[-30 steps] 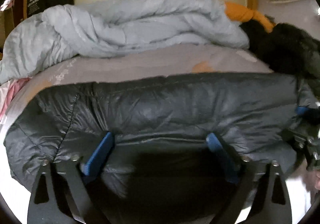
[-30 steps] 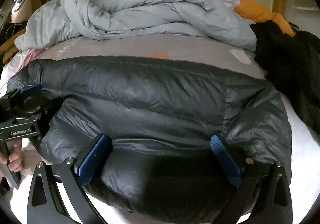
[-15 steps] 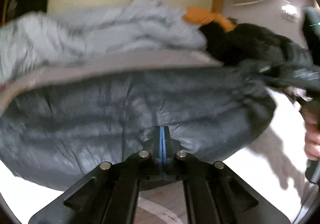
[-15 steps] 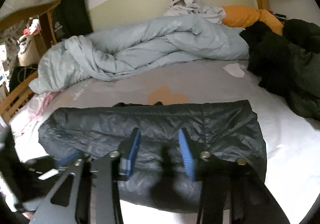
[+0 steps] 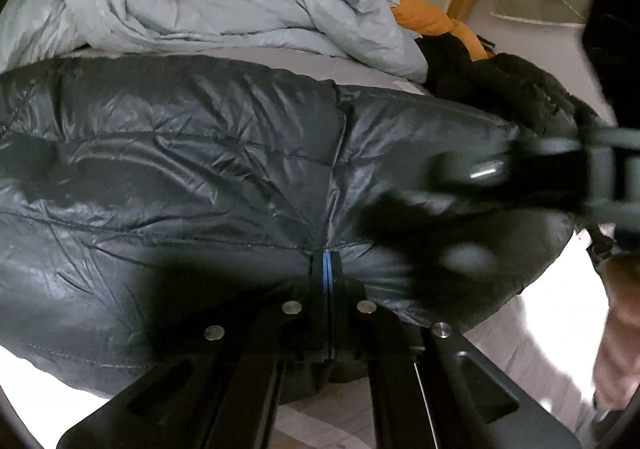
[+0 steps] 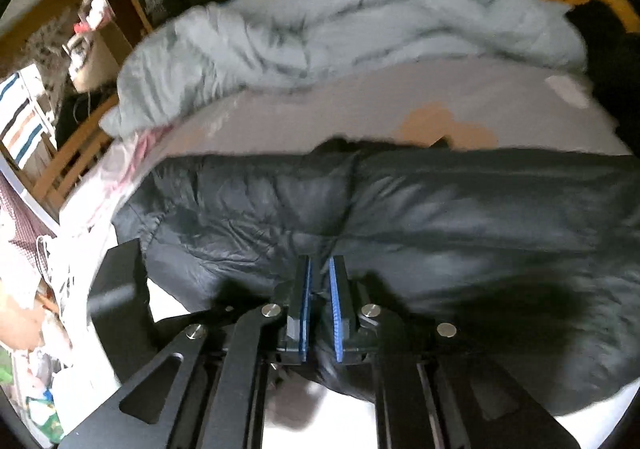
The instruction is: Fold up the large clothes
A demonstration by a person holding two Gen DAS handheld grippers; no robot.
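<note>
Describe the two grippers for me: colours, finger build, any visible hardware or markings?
Both look alike. The left gripper has matte black flat linkage arms with slotted cut-outs, round silver pivot pins, and black fingers faced with blue pads. The right gripper has the same black linkages, silver pins and ridged blue pads. No cables or readable markings show. A bare hand sits at the left view's edge; no sleeve visible.

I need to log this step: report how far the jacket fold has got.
Done: the dark puffer jacket lies spread flat on the bed.
In hand: the left gripper is shut on its near hem; the right gripper is closing on the hem too.
Left: no fold shows yet; the lift-over remains.
</note>
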